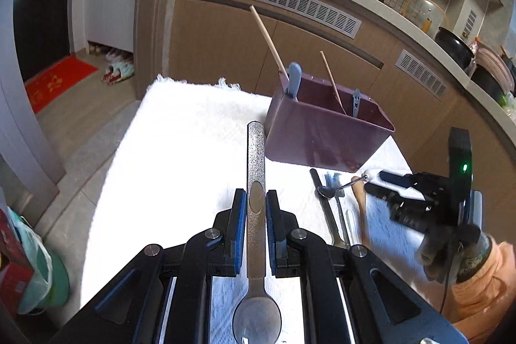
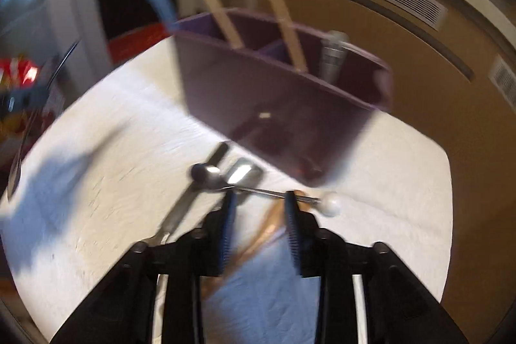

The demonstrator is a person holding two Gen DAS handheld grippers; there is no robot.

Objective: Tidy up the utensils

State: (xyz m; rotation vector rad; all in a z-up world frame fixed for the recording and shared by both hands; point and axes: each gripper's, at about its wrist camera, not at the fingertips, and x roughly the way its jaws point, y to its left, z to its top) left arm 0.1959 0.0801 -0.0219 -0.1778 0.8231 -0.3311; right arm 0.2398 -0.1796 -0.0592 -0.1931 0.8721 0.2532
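A purple utensil holder stands on the white cloth with two wooden chopsticks, a blue handle and a metal piece in it; it also shows in the right wrist view. My left gripper is shut on a silver spoon, handle pointing forward, bowl toward the camera. My right gripper is open, its fingers on either side of a thin spoon with a white ball end lying across other utensils. The right wrist view is blurred.
Several loose utensils lie on the cloth right of my left gripper. The white cloth covers a small table. Brown cabinets stand behind. Bags sit on the floor at left.
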